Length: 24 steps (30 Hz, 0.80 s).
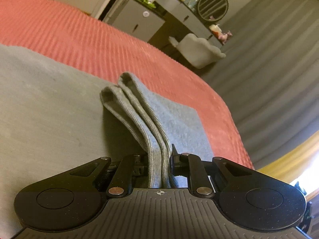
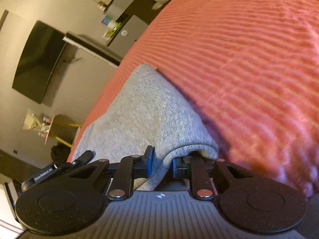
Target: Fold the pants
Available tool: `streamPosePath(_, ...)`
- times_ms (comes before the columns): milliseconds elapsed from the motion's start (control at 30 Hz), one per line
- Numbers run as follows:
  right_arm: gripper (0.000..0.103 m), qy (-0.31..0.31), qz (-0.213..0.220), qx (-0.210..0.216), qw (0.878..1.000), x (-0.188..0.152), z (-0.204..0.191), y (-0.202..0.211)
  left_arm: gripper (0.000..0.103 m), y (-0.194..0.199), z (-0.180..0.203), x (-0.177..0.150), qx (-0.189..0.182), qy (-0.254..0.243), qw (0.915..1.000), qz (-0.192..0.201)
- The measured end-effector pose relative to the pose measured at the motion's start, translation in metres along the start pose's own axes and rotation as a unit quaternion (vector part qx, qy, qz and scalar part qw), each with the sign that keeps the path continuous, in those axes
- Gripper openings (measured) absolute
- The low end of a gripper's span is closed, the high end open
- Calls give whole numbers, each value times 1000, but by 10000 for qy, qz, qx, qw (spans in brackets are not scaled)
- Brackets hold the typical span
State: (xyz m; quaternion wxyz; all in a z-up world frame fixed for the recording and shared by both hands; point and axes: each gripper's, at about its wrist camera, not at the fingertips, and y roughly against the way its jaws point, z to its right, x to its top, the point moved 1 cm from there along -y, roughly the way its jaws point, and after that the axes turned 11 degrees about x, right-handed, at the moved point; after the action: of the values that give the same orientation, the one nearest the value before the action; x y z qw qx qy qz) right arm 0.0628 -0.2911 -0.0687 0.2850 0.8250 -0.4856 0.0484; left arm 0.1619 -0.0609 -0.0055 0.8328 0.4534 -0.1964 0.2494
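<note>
Grey pants (image 1: 43,103) lie on a red ribbed bedspread (image 1: 99,45). My left gripper (image 1: 159,159) is shut on two ribbed cuffs of the pants (image 1: 129,103), which stand up between its jaws. In the right wrist view my right gripper (image 2: 161,163) is shut on a folded grey edge of the pants (image 2: 143,109), lifted a little above the bedspread (image 2: 249,59). The tip of the other gripper (image 2: 83,157) shows at the left of that view.
Beyond the bed stand a grey cabinet (image 1: 139,20) with bottles, a round mirror (image 1: 212,5), a pale chair (image 1: 197,49) and grey curtains (image 1: 279,59). A dark wall screen (image 2: 37,61) and a small side table (image 2: 49,127) show in the right wrist view.
</note>
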Motion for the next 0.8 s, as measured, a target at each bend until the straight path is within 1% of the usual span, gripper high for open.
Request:
streamPosePath(100,19,-16,-87,157,9998,-7,-6,-4,17,15,-15,2,69,-141,9997,186)
streamPosePath(133,22,-8,-114,201,9997,-9,-7,-6,17,20,-23,3,128,-141,9995,246)
streamPosePath(167,24,-50,-160,219,9996,-11,-8,-9,17,23,-30,3,193,-111,9993,298)
streamPosePath(233,33,-188,-198,235,9993,-13,-5,-12,17,27,-48,0,373,-46,9985,398)
streamPosePath(300,33,-448,-234,294,9983,-11,1,-16,19,28,-69,-8,480,203,9979,388)
streamPosePath(367,33,-791,-199,318,9962,-10,12,-18,23,25,-85,-16,467,592,9968,271)
streamPosePath(433,35,-1133,-45,267,9932,-14,19,-17,25,23,-88,-18,559,700,9956,281)
streamPosePath(467,37,-1259,29,279,9916,-15,21,-17,28,23,-87,-17,525,691,9957,324)
streamPosePath(500,42,-1327,78,307,9906,-18,22,-19,32,23,-85,-16,501,685,9957,374)
streamPosePath(533,43,-1326,115,300,9906,-21,21,-21,39,22,-84,-17,470,688,9958,373)
streamPosePath(600,43,-1142,192,173,9931,-25,16,-26,38,19,-83,-19,475,694,9958,350)
streamPosePath(633,41,-1066,236,83,9940,-27,13,-29,33,18,-82,-20,492,658,9960,356)
streamPosePath(667,39,-1042,272,26,9942,-30,12,-29,21,18,-82,-19,513,609,9961,379)
streamPosePath(700,32,-982,279,-108,9947,-30,10,-31,21,19,-82,-18,511,602,9961,390)
streamPosePath(733,25,-892,258,-221,9954,-28,8,-32,19,20,-84,-17,468,638,9960,421)
streamPosePath(800,21,-433,169,-514,9976,-27,-5,-34,18,31,-82,-18,335,583,9952,712)
